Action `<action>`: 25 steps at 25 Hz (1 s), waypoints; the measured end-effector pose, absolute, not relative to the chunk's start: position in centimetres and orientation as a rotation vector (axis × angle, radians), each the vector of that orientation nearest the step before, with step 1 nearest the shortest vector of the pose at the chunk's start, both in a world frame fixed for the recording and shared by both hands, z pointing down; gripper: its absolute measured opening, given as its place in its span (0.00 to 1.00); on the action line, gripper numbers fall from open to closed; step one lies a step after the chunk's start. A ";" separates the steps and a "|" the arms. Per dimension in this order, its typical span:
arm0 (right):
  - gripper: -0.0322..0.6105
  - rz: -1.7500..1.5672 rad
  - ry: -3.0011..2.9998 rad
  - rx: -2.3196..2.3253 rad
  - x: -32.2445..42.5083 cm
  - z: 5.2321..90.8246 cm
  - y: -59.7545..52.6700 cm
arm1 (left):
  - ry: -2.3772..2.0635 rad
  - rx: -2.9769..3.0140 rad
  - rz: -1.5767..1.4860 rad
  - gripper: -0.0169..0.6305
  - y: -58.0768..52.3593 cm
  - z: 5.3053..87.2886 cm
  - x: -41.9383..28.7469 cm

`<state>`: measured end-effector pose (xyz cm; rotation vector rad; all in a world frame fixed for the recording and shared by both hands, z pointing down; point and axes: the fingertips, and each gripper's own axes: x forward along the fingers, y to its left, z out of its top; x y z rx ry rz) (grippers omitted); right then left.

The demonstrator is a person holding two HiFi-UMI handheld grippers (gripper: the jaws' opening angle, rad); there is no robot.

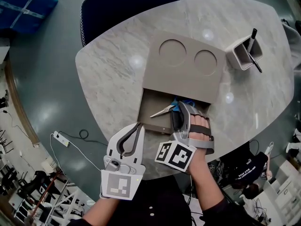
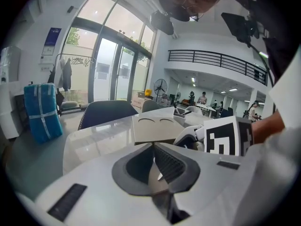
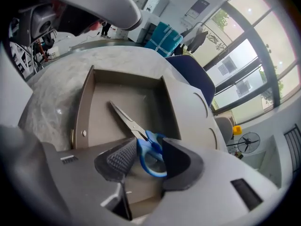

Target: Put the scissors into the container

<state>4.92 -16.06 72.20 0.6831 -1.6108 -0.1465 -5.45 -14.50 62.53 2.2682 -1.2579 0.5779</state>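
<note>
The scissors (image 1: 164,110) (image 3: 129,122), with blue handles and steel blades, lie in the pulled-out drawer (image 1: 151,103) (image 3: 96,102) of the flat taupe container (image 1: 183,74) on the marble table. My right gripper (image 1: 181,113) (image 3: 148,149) hangs over the drawer's right end, jaws open, with the blue handle loops between them; the pads do not press on them. The blades point away toward the drawer's left. My left gripper (image 1: 140,126) (image 2: 153,147) is at the table's near edge, left of the drawer, shut on nothing.
A white pen holder (image 1: 242,54) with dark pens stands at the table's far right. Two round recesses (image 1: 188,55) mark the container's top. A dark blue chair (image 1: 122,6) stands behind the table. A power strip (image 1: 61,139) lies on the floor at left.
</note>
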 end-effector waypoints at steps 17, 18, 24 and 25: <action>0.05 -0.068 -1.696 0.780 5.3 69.1 -15.8 | -1.236 2.339 0.563 0.06 -14.4 61.4 -3.8; 0.05 -0.062 -1.707 0.800 5.5 68.4 -15.9 | -1.235 2.351 0.557 0.06 -14.3 60.9 -3.7; 0.05 -0.051 -1.781 0.905 6.1 64.2 -15.7 | -1.248 2.383 0.494 0.06 -14.4 57.0 -2.8; 0.05 -0.048 -1.790 0.923 6.2 63.3 -15.7 | -1.251 2.388 0.482 0.06 -14.5 56.3 -2.6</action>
